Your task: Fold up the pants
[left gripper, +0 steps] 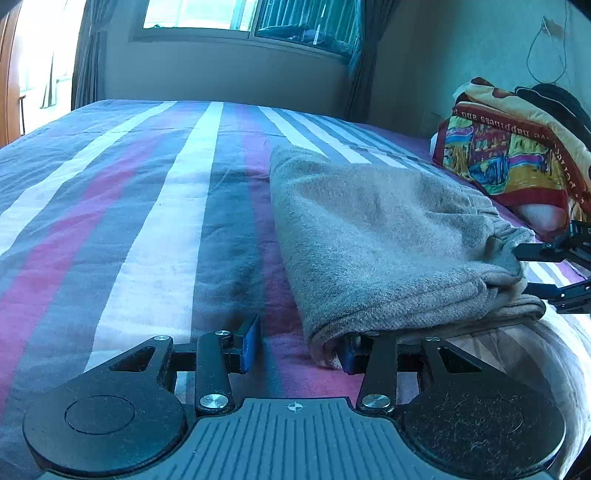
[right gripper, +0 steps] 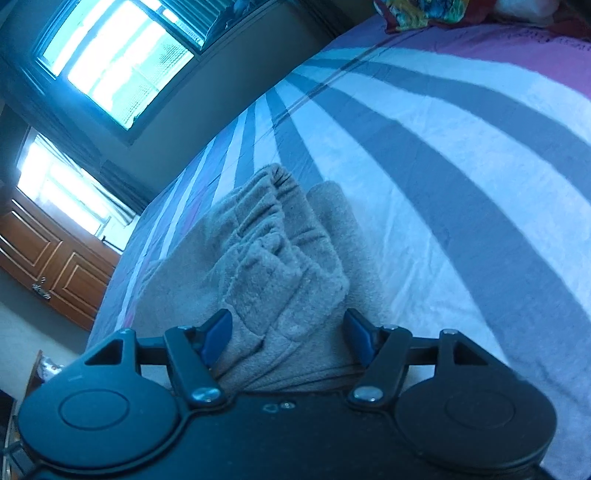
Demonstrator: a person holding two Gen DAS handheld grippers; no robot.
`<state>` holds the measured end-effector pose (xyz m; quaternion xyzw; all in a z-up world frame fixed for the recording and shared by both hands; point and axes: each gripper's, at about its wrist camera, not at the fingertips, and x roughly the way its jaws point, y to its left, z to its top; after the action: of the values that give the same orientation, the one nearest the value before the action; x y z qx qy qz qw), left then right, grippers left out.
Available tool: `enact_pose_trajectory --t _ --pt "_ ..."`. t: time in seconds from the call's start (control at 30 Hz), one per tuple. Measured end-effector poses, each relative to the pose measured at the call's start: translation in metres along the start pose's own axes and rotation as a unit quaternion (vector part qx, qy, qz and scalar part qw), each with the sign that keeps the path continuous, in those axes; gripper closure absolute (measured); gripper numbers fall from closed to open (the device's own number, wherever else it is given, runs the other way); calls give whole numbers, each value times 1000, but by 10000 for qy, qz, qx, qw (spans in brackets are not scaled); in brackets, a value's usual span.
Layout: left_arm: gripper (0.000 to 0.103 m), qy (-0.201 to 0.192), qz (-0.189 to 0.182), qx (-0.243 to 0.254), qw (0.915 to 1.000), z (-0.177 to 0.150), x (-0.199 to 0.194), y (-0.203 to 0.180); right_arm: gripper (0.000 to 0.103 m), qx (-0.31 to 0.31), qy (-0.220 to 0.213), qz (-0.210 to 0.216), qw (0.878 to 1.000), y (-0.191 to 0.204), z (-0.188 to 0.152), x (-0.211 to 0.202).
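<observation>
The gray pants (left gripper: 373,236) lie folded into a thick bundle on the striped bed (left gripper: 147,206), toward its right side and close to the near edge, with the gathered waistband (right gripper: 273,206) turned toward the right edge. A colorful printed blanket (left gripper: 513,151) is heaped farther back along that right edge, apart from the pants.

The left claw (left gripper: 301,347) sits low at the near edge of the bed with its jaws spread wide. Its left blue pad (left gripper: 251,341) rests on bare bedcover, while the right pad is tucked under the lower hem of the bundle (only a sliver of blue shows there), so the claw holds nothing closed between its pads.

The right claw (right gripper: 286,338) is at the waistband end of the pants, its jaws also well apart. The bunched fabric runs between the two blue pads and over the body of the tool; the left pad (right gripper: 218,334) touches the cloth, the right one stands just beside it. In the left wrist view this claw (left gripper: 528,271) appears as two black fingers at the right end of the bundle, one above and one below the fabric's edge, not pinched together.

Windows (left gripper: 236,16) with curtains line the far wall beyond the bed.
</observation>
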<state>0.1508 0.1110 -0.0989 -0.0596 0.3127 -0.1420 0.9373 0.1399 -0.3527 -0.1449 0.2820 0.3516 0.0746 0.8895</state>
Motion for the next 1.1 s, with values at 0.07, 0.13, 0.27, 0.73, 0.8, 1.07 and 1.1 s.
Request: enact_pose_trajectory --t 0.07,0.13,0.27,0.73,0.8,1.07,1.1 --pt "59 -17 27 22 10000 -1 0 -1 37 7 45 65 10000 1 1 6" --pt "59 -38 114 134 9998 -1 -1 -4 38 -22 91 79 9999 4 2 14" --pt "59 -97 224 205 9995 -2 -3 -5 59 -225 154 -17 9996 18 3 23" --pt "57 -140 145 -5 9998 -8 -2 2 67 -165 -202 42 9997 7 -11 -7" --pt "57 -137 86 -198 9997 -8 -3 7 67 47 -90 44 9999 -6 -16 0" --pt "55 -170 0 -441 9989 -11 1 14 67 -629 -641 351 9953 15 -20 -36" --pt "55 -163 3 -410 9990 -11 1 13 67 -608 -586 261 9961 9 -21 -32"
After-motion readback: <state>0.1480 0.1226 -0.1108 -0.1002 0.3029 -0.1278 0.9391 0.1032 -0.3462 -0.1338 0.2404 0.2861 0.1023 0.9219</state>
